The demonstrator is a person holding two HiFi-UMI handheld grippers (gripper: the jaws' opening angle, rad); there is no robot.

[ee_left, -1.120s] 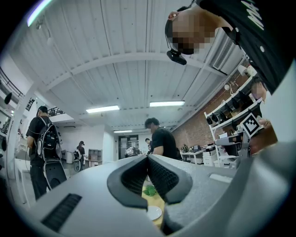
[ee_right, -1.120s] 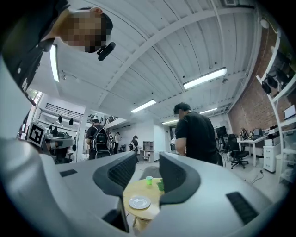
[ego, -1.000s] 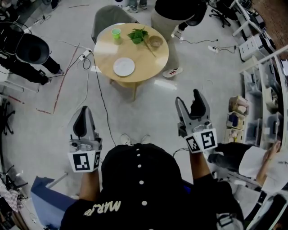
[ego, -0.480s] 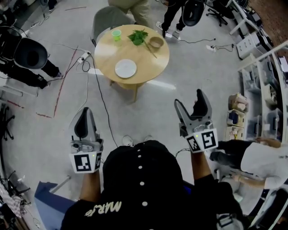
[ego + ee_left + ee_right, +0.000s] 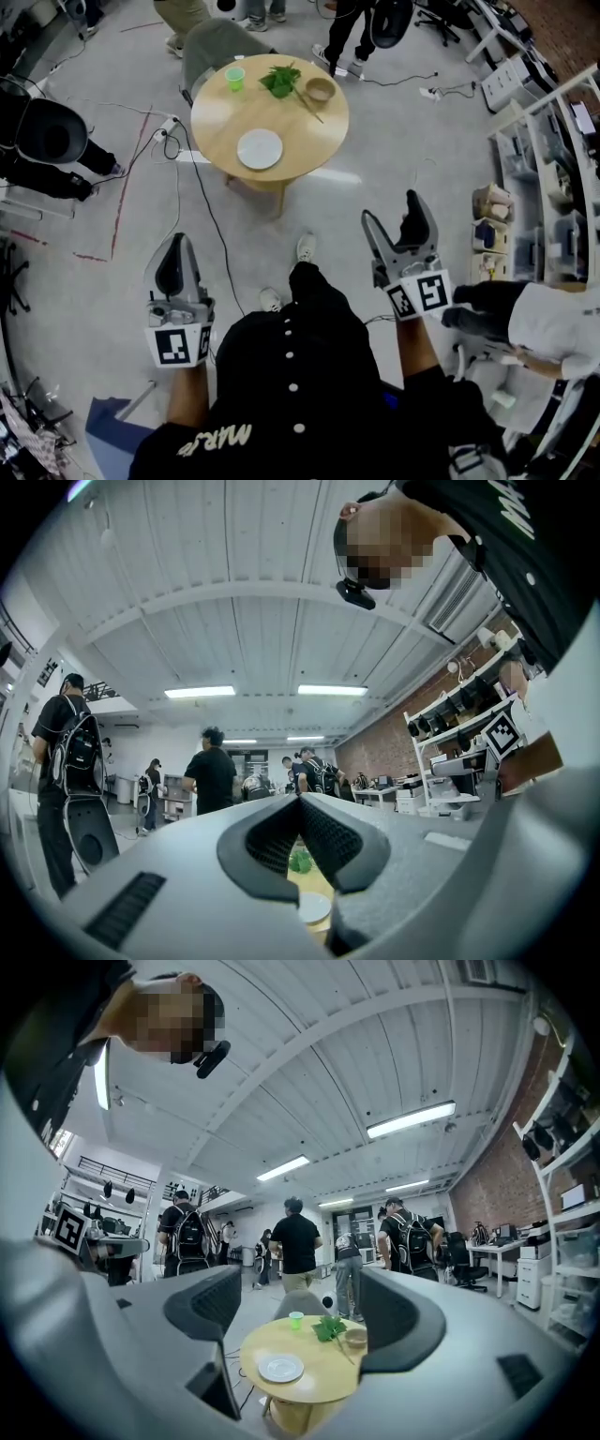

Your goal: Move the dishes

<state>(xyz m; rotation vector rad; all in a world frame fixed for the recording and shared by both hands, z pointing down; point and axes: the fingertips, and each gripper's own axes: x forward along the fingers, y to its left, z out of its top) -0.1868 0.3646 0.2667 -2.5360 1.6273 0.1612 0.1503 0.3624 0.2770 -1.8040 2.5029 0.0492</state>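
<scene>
in the head view, a round wooden table (image 5: pixel 305 141) is seen at the far side of a grey floor, well apart from both grippers. a white plate (image 5: pixel 260 148) lies near the table's near edge; a green cup (image 5: pixel 234 78), a bunch of green leaves (image 5: pixel 281 79) and a small bowl (image 5: pixel 320 89) are set along its far edge. a grey chair (image 5: pixel 220 42) is pushed against the far side. open floor is left between the person and the table, crossed by a black cable (image 5: pixel 202 202) at the left. shelves (image 5: pixel 548 187) line the right edge of the room. the left gripper (image 5: pixel 175 244) and the right gripper (image 5: pixel 391 211) are held above bare floor, to either side of the person.

in the left gripper view, the jaws are pressed together at the tips with nothing pinched; the plate and leaves are glimpsed far off through the hollow below the tips.

in the right gripper view, the jaws are spread wide and nothing is held. the table is framed between them at a distance, with the plate nearest and the cup, leaves and bowl beyond. standing people are seen behind the table, under a white ribbed ceiling.
</scene>
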